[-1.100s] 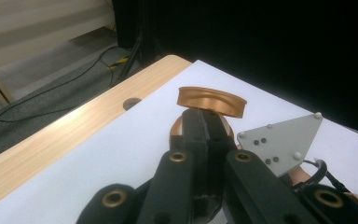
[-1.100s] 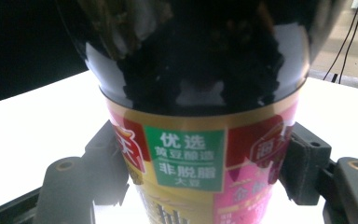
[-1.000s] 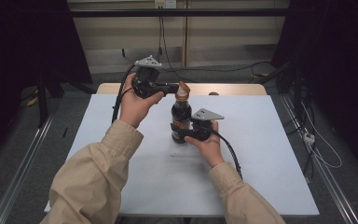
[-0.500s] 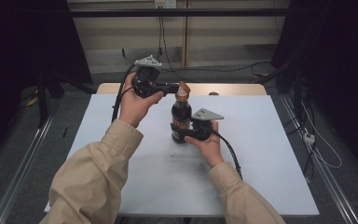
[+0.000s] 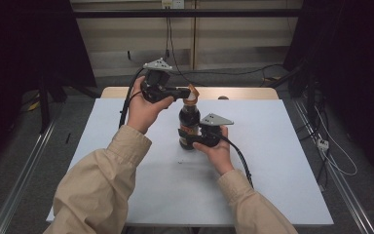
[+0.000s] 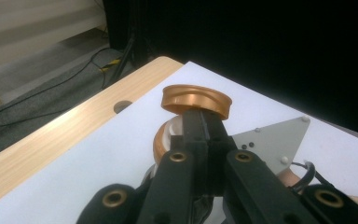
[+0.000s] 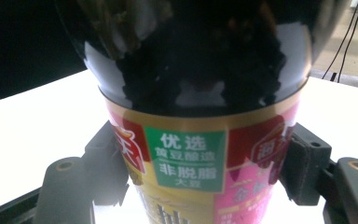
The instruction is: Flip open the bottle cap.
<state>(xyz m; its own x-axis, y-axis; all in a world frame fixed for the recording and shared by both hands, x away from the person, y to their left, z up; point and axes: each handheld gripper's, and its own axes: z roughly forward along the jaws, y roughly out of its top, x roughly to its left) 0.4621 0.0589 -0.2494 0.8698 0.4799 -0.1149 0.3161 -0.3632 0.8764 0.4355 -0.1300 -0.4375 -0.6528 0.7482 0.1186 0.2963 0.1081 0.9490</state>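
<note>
High view, bottle: a dark bottle (image 5: 189, 127) is standing upright near the middle of the white table (image 5: 282, 165)
High view, right gripper: the right gripper (image 5: 187, 137) is clamping the bottle low on its labelled body, from the right
High view, left gripper: the left gripper (image 5: 189, 91) is reaching in from the left at the bottle top, pinching the gold cap (image 5: 192, 92)
Left gripper view, jaws: they are sitting almost closed, nipping the cap's (image 6: 196, 99) near rim
Left gripper view, cap: it is tilting above the pale neck (image 6: 167, 139), so it is looking flipped open or lifted off; whether a hinge is joining them I cannot tell
Right gripper view, jaws: they are standing wide, one pressing each side of the bottle (image 7: 196, 107), over the label (image 7: 184, 158)
Progress: the bottle is being steadied and the cap is already up; carrying it clear or setting it down is probably what is left
Surroundings: a round hole (image 6: 122, 106) in the wooden far edge of the table and cables (image 5: 253, 73) on the floor beyond are lying well apart from the bottle
In the way: nothing is blocking the cap's path
</note>
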